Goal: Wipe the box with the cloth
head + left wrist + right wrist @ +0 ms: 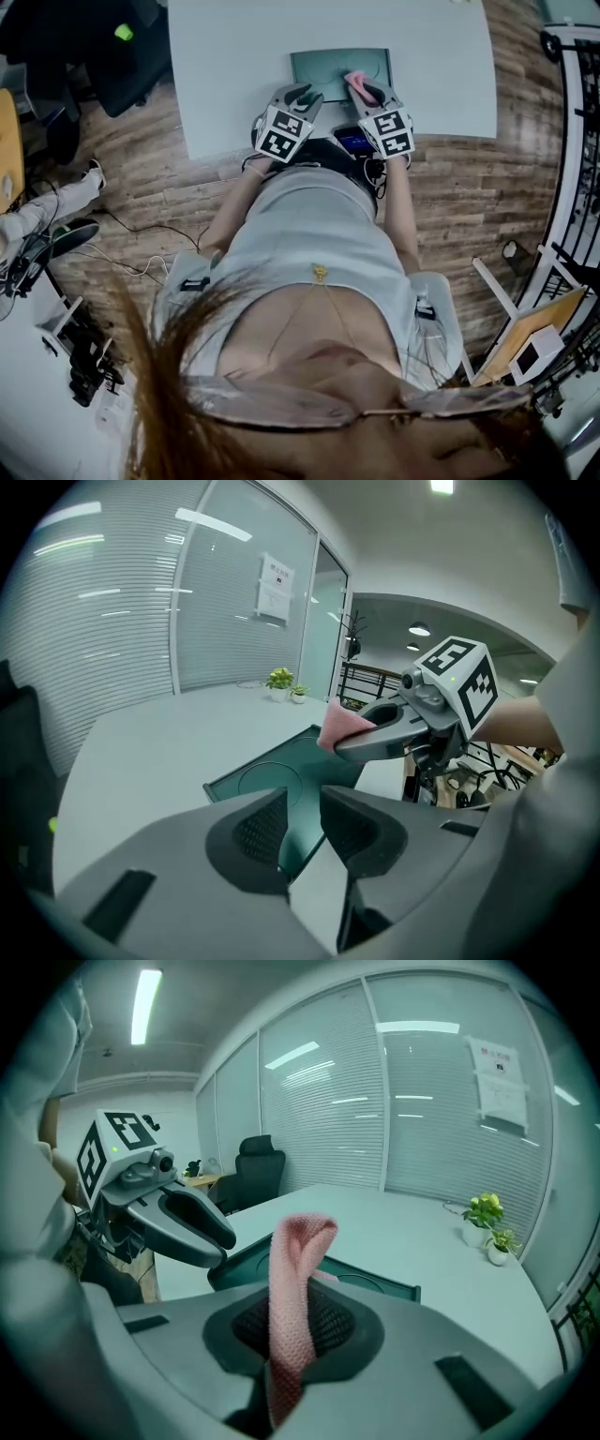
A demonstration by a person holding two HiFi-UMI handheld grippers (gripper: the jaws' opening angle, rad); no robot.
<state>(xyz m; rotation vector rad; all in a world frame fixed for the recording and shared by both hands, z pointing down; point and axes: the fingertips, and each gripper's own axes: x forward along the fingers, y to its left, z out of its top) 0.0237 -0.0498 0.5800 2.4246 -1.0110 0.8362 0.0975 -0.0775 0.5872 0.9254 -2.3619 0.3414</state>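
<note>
Right, right gripper [364,91] clamped on pink knitted cloth [298,1279], over dark green flat box [281,775] upper centre on white table [244,56], left gripper [300,832] jaws narrowly apart, box corner in gap, contact unclear, box near edge hidden.

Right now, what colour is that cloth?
The cloth is pink, clearest in the right gripper view.

Left gripper [303,92] slightly parted, right gripper [366,89] clamped shut, both side by side, pitched downward
</note>
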